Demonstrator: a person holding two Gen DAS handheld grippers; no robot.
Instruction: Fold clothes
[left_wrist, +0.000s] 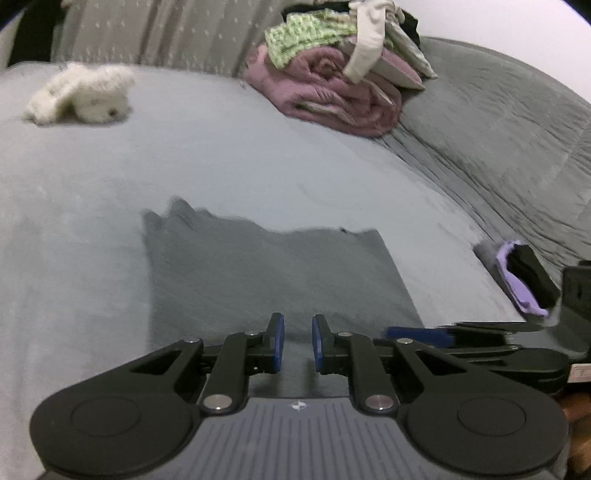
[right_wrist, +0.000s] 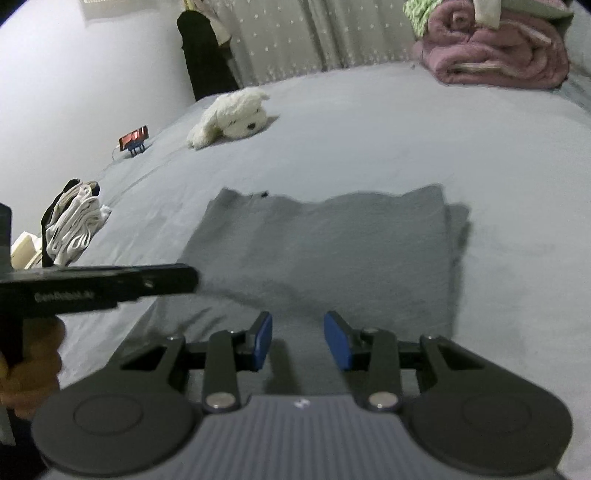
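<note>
A dark grey garment (left_wrist: 266, 269) lies folded into a flat rectangle on the light grey bed sheet (left_wrist: 221, 155). In the left wrist view my left gripper (left_wrist: 297, 341) hovers over the garment's near edge, its blue pads a narrow gap apart with nothing between them. The right gripper's side (left_wrist: 417, 335) shows beside it at the lower right. In the right wrist view my right gripper (right_wrist: 300, 341) is open and empty above the near part of the same garment (right_wrist: 325, 251). The left gripper's black body (right_wrist: 110, 284) crosses at the left, held by a hand (right_wrist: 33, 373).
A white plush toy (left_wrist: 85, 94) lies at the back of the bed. A pile of pink blanket and clothes (left_wrist: 332, 85) sits at the back right beside a grey quilt (left_wrist: 498, 147). A purple and black bundle (left_wrist: 521, 280) lies at the right. White folded clothes (right_wrist: 74, 225) and a phone stand (right_wrist: 135, 138) are at the left edge.
</note>
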